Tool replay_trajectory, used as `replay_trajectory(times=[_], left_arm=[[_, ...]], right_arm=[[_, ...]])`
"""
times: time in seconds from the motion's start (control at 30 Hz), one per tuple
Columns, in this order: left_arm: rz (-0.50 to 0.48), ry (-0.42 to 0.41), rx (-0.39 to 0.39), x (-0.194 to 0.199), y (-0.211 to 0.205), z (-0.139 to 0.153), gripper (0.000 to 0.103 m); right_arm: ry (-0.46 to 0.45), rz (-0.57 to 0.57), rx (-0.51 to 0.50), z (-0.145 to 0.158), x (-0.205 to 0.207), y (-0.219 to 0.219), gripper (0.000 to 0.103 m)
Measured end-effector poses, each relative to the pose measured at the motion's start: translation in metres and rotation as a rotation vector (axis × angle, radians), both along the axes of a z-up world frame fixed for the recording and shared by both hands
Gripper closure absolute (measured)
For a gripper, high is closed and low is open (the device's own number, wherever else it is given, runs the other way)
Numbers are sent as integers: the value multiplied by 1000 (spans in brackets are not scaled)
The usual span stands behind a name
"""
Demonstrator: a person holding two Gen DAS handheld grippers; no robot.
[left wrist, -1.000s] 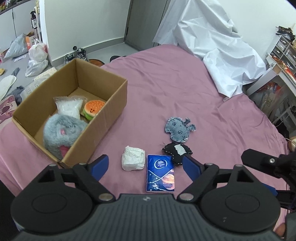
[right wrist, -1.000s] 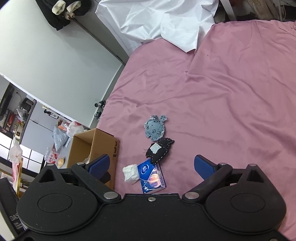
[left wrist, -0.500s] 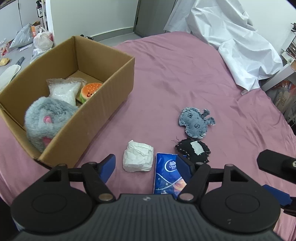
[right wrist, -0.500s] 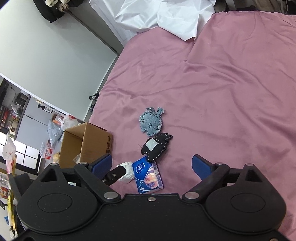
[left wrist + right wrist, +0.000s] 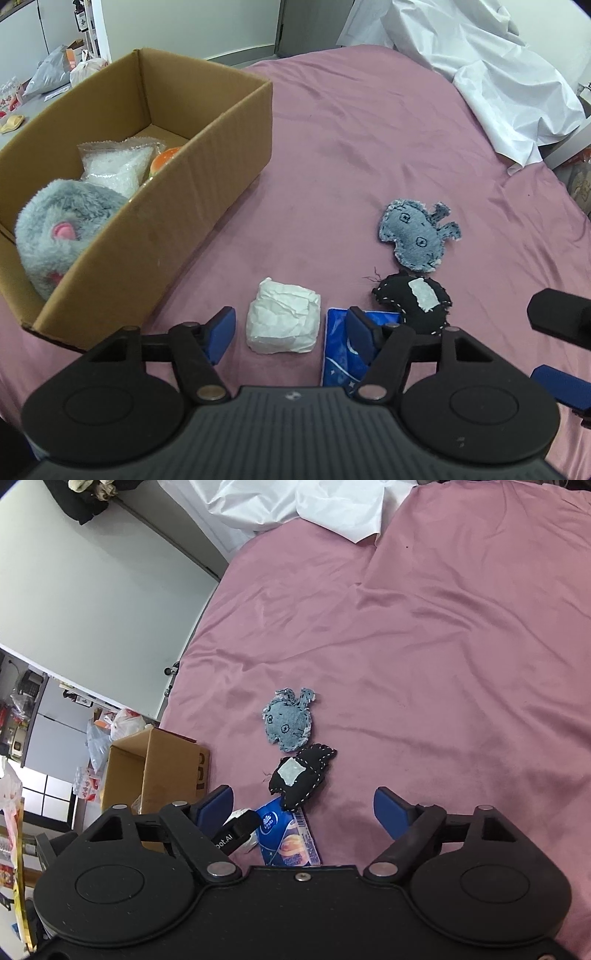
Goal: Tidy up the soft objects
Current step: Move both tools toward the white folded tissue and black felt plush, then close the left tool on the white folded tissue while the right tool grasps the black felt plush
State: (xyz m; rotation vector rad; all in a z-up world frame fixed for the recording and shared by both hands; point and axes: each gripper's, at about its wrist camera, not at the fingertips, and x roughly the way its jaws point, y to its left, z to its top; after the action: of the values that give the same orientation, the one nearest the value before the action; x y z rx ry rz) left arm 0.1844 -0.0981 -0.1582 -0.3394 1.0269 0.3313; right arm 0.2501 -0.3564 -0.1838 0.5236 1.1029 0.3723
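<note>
A white crumpled soft packet (image 5: 283, 320) lies on the pink bed between the fingers of my left gripper (image 5: 290, 328), which is open and low around it. A blue tissue pack (image 5: 343, 354) lies just right of it, under the right finger. A black stitched pouch (image 5: 413, 301) and a blue-grey denim plush (image 5: 415, 236) lie beyond. The cardboard box (image 5: 207, 177) at the left holds a grey fluffy plush (image 5: 62, 225), a clear bag (image 5: 114, 166) and an orange toy (image 5: 166, 160). My right gripper (image 5: 303, 812) is open and empty above the tissue pack (image 5: 286, 838) and black pouch (image 5: 301, 779).
A white sheet (image 5: 487, 74) is heaped at the far right of the bed. The pink bedspread (image 5: 443, 646) stretches wide to the right. Bags and clutter (image 5: 55, 74) sit on the floor beyond the box. The right gripper's body shows at the left wrist view's right edge (image 5: 561, 321).
My left gripper has moved forward and down toward the white packet and narrowed its opening around it. The right gripper has drifted slightly closer to the black pouch, still open.
</note>
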Motion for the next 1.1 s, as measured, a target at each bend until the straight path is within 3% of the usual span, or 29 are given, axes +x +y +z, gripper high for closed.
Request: replay_trajectory(times=[0.27,0.57,0.63,1.1], left_arm=[[32,-6,31,5,6,-4,38],[54,10,-4,9,16,-13,42],[58,29,-25,12,18,-16,59],[56,1,-99,10,33,-3,60]], right_arm=[[38,15,-2,-14,10,12,25],[71,13,7,-26,16,18,29],[84,12,18,-29,17,19,33],[151,-25,59,-54,28,33,41]])
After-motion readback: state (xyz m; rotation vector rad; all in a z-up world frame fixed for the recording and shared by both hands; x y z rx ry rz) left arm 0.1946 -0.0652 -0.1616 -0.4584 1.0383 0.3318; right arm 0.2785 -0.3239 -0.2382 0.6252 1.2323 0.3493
